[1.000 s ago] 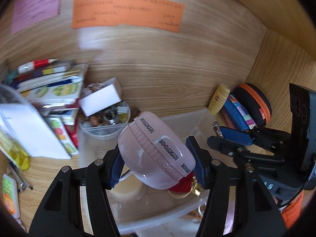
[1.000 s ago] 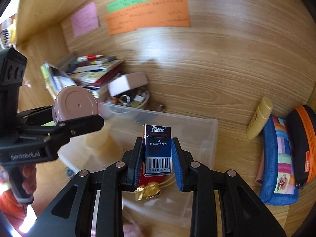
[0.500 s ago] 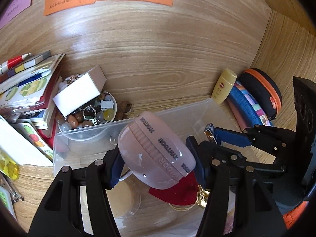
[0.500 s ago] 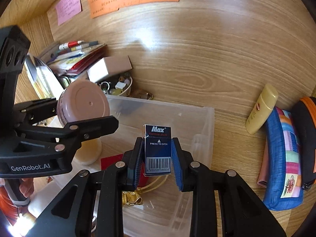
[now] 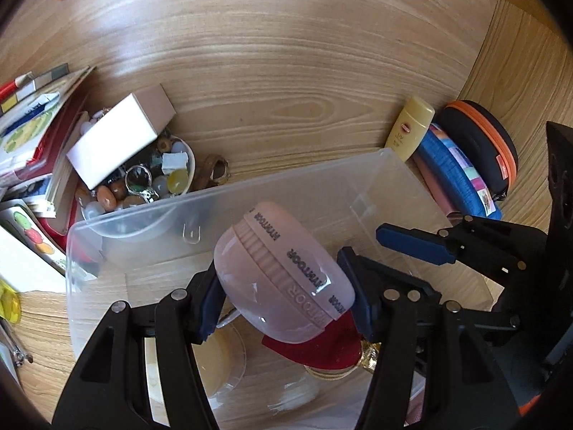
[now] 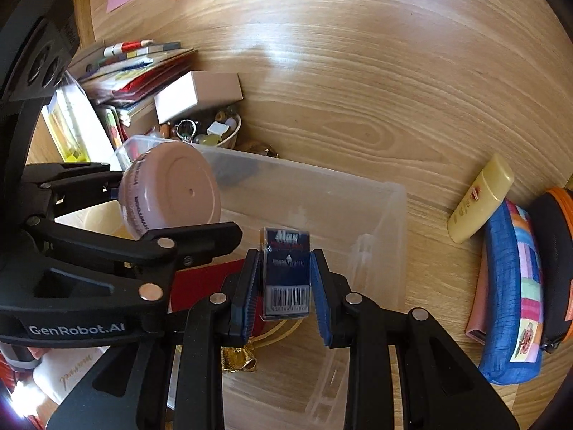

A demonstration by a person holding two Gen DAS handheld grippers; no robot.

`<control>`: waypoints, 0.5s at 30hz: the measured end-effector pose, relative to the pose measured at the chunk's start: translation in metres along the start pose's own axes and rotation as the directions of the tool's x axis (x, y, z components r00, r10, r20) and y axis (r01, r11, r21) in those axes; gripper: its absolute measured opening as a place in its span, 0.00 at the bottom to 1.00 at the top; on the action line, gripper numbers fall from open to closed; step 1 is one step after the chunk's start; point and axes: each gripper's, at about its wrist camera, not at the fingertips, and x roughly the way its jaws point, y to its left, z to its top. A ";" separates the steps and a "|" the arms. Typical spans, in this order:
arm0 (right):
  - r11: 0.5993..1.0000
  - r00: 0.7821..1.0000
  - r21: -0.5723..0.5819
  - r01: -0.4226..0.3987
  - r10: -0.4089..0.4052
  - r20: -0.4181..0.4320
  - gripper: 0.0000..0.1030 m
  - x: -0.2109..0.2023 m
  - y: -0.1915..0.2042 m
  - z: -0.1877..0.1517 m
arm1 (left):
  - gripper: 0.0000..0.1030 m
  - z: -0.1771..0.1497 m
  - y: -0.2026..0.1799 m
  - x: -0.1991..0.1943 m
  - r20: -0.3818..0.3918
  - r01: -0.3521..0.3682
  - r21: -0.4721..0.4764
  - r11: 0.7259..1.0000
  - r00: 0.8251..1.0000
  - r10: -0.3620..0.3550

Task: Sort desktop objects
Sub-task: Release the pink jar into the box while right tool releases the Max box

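Observation:
My left gripper (image 5: 283, 301) is shut on a round pink jar (image 5: 283, 279) and holds it tilted over the clear plastic bin (image 5: 315, 182); the jar also shows in the right wrist view (image 6: 172, 190). My right gripper (image 6: 284, 283) holds a dark blue "Max" staple box (image 6: 286, 272) over the same bin (image 6: 394, 243). The box looks blurred and there is a thin gap on its right side. In the bin lie a red card (image 5: 322, 351), a gold item (image 6: 240, 358) and a clear lid (image 5: 222, 358).
A bowl of trinkets (image 5: 143, 182) with a white box (image 5: 118, 136) on it stands behind the bin. Books (image 5: 32, 132) lie at the left. A yellow tube (image 5: 408, 129), a blue pouch (image 5: 454, 175) and a black-orange case (image 5: 480, 143) lie at the right.
Both grippers have come lower and further over the bin. The right gripper's fingers have parted slightly around the staple box, which now looks blurred.

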 end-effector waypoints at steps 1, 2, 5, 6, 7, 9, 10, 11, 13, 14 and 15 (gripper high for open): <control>1.000 1.000 -0.005 -0.004 0.004 -0.001 0.24 0.000 0.001 0.000 | 0.57 0.000 0.000 0.001 0.004 0.001 0.001 1.000 1.000 -0.001; 1.000 1.000 -0.009 -0.001 0.001 0.002 0.24 0.000 0.002 0.000 | 0.57 0.000 0.000 0.002 0.007 0.006 0.003 1.000 1.000 -0.006; 1.000 1.000 -0.026 0.018 -0.018 0.011 0.24 -0.001 0.004 0.000 | 0.57 0.000 -0.003 0.001 0.018 -0.007 0.015 1.000 1.000 0.006; 0.999 1.000 -0.027 0.020 -0.019 0.012 0.24 -0.002 0.004 -0.001 | 0.57 0.000 -0.004 -0.001 0.025 -0.010 0.019 1.000 1.000 0.009; 0.999 1.000 -0.027 0.019 -0.019 0.012 0.25 -0.002 0.004 -0.001 | 0.58 0.001 -0.005 -0.003 0.030 -0.010 0.022 1.000 0.999 0.010; 0.999 1.000 -0.026 0.019 -0.019 0.016 0.31 -0.002 0.004 0.000 | 0.59 0.002 -0.007 -0.007 0.049 -0.018 0.028 0.999 0.999 0.017; 0.999 0.999 -0.025 0.025 -0.024 0.023 0.36 -0.004 0.005 0.000 | 0.60 0.003 -0.009 -0.008 0.053 -0.018 0.029 0.999 0.998 0.016; 0.999 0.999 -0.025 0.030 -0.029 0.029 0.41 -0.005 0.005 0.001 | 0.60 0.005 -0.009 -0.010 0.058 -0.015 0.028 1.000 0.998 0.013; 0.999 0.998 -0.023 0.034 -0.033 0.044 0.43 -0.009 0.004 0.001 | 0.61 0.005 -0.009 -0.015 0.061 -0.013 0.026 1.000 0.998 0.011; 0.999 0.998 -0.022 0.033 -0.032 0.048 0.44 -0.010 0.004 0.002 | 0.61 0.005 -0.009 -0.018 0.064 -0.015 0.025 1.000 0.998 0.013; 0.999 0.998 -0.022 0.032 -0.031 0.052 0.44 -0.012 0.003 0.002 | 0.61 0.005 -0.009 -0.020 0.066 -0.019 0.025 1.000 0.998 0.017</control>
